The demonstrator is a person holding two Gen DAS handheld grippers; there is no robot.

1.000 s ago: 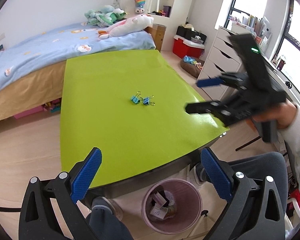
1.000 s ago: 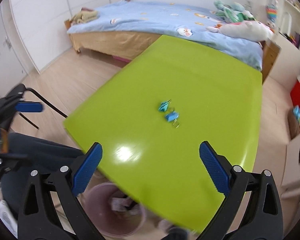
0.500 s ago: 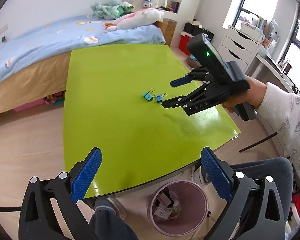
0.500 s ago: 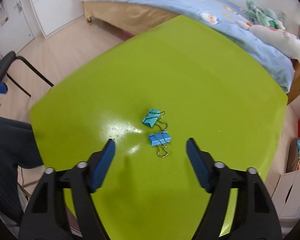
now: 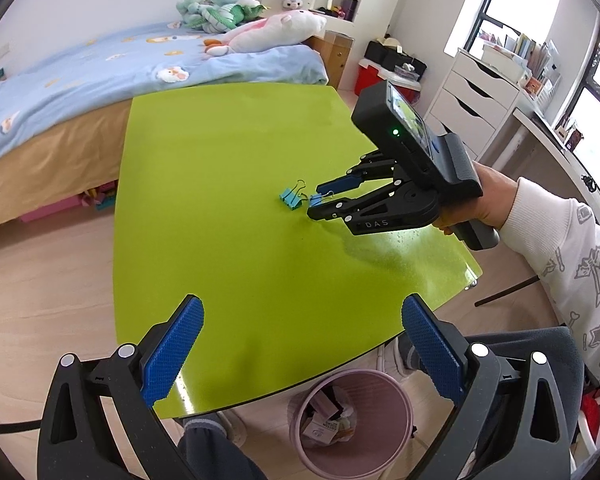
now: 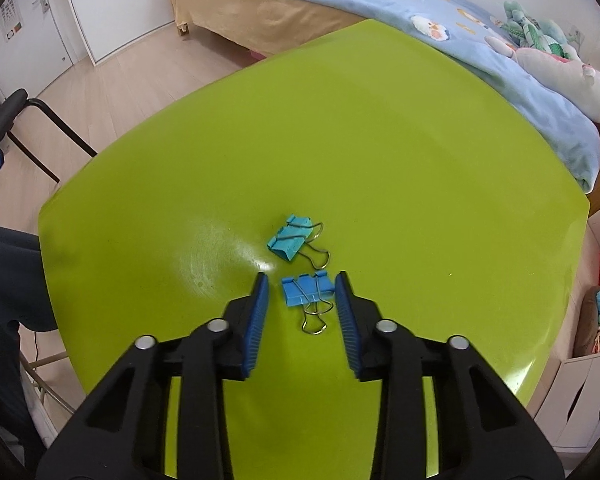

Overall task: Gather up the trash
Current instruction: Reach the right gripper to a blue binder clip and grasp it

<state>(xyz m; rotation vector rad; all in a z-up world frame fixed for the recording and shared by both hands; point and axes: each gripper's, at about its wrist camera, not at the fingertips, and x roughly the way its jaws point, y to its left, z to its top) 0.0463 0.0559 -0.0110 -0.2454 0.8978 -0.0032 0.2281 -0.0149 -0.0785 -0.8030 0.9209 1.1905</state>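
While the left gripper [image 5: 300, 344] hangs open over the table's [image 5: 220, 160] near edge, the right gripper [image 6: 302, 300] straddles one clip [image 6: 307, 289], jaws parted, apparently not touching; the second clip [image 6: 290, 241] lies just beyond.

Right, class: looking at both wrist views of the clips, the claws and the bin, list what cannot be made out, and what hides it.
- Nearer binder clip: left view, mostly behind the right claw.
- Pink bin: left view, far side hidden under the green table; labels inside too small.
- Pad-to-clip contact: right view, right claw straddles the clip; gaps visible, height unclear.
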